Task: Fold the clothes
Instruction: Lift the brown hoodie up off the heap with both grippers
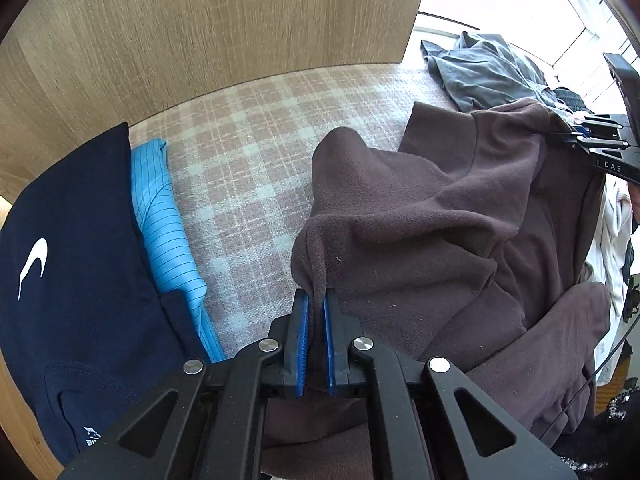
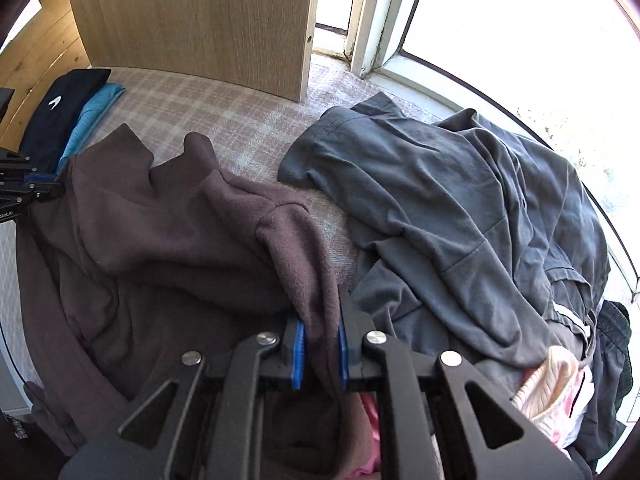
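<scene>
Nearest my left camera, the left gripper [image 1: 316, 312] is pinched nearly closed on a ridge of the dark brown fleece garment [image 1: 440, 216], the cloth squeezed between its blue pads [image 1: 303, 322]. In the right view, the right gripper [image 2: 320, 332] is likewise clamped on another edge of the same fleece, a thick fold running down between its blue pads [image 2: 298, 344] with only the fabric's thickness keeping them apart.

The fleece lies rumpled across the pink-and-white checked bed cover [image 1: 240, 168], bunched between my two grips rather than flat. I judge I am at the stage of spreading it out before any fold. To do this well I should draw the two grippers apart until the held edge goes taut, lift just enough to shake out the hump, then lay it flat on the bare part of the cover, keeping both grips firm so the thick pile does not slip.

I need to steer away from the crumpled grey shirt [image 2: 440, 200] just beside the fleece on the right, so I do not drag it along. The folded navy garment with a white logo [image 1: 68, 248] and the folded light blue striped shirt [image 1: 164, 220] sit stacked at the left, well apart from the work.
</scene>
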Demonstrator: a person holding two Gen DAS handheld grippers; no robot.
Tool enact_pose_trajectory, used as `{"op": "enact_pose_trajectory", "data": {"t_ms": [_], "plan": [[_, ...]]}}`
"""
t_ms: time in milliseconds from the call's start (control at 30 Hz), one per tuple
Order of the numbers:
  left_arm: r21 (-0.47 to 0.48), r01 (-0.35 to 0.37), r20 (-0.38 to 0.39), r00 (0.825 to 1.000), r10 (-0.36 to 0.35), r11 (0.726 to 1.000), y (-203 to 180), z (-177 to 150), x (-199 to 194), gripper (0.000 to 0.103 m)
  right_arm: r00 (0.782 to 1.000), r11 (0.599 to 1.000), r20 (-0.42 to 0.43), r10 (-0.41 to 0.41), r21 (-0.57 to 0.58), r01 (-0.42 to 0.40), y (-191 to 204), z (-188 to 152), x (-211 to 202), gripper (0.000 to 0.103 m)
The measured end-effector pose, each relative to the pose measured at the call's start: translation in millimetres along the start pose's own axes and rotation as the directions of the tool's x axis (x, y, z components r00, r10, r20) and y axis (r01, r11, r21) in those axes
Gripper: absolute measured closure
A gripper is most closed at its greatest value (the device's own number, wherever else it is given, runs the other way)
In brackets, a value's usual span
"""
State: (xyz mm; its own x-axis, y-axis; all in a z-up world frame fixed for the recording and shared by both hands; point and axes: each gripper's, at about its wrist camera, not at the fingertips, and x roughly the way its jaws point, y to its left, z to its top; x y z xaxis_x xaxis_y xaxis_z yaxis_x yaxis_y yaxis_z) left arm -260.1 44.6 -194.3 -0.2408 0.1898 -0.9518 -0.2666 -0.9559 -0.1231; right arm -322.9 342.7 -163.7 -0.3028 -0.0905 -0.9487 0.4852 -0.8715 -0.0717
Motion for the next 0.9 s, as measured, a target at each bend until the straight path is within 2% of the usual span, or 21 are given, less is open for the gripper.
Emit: {"op": "enact_pose_trajectory", "data": {"t_ms": [100, 300, 433, 600, 900], "plan": [[-0.018, 0.004, 0.027, 1.0, -0.004, 1.0, 2.1, 2.9, -8.1, 0.097, 0.999, 0.999, 0.046, -0.023, 0.033, 0.022, 4.6, -2.8, -13.5, 0.092], [-0.012, -0.038, 0.079, 0.996, 0.038, 0.999, -4.2, 6.5, -27.2, 0.097, 0.989, 0.996, 0.128, -0.075, 0.066, 0.067, 13.1, -10.0, -42.6, 0.093], [-0.026, -0.095, 0.115, 0.989, 0.097, 0.995, -14.5, 8.3, -41.1, 0.097, 0.981, 0.994, 0.167, -0.094, 0.076, 0.082, 17.1, -15.6, -59.0, 0.093], [-0.034, -0.229, 0.173, 0.957, 0.232, 0.973, -43.1, 2.5, -70.9, 0.097, 0.975, 0.988, 0.196, -0.104, 0.132, 0.079, 11.9, -28.6, -78.2, 0.093], [-0.006, -0.282, 0.298, 0.915, 0.271, 0.959, -85.2, -18.8, -133.6, 0.097, 0.959, 0.971, 0.24, -0.151, 0.22, 0.097, 11.8, -62.3, -127.7, 0.093]]}}
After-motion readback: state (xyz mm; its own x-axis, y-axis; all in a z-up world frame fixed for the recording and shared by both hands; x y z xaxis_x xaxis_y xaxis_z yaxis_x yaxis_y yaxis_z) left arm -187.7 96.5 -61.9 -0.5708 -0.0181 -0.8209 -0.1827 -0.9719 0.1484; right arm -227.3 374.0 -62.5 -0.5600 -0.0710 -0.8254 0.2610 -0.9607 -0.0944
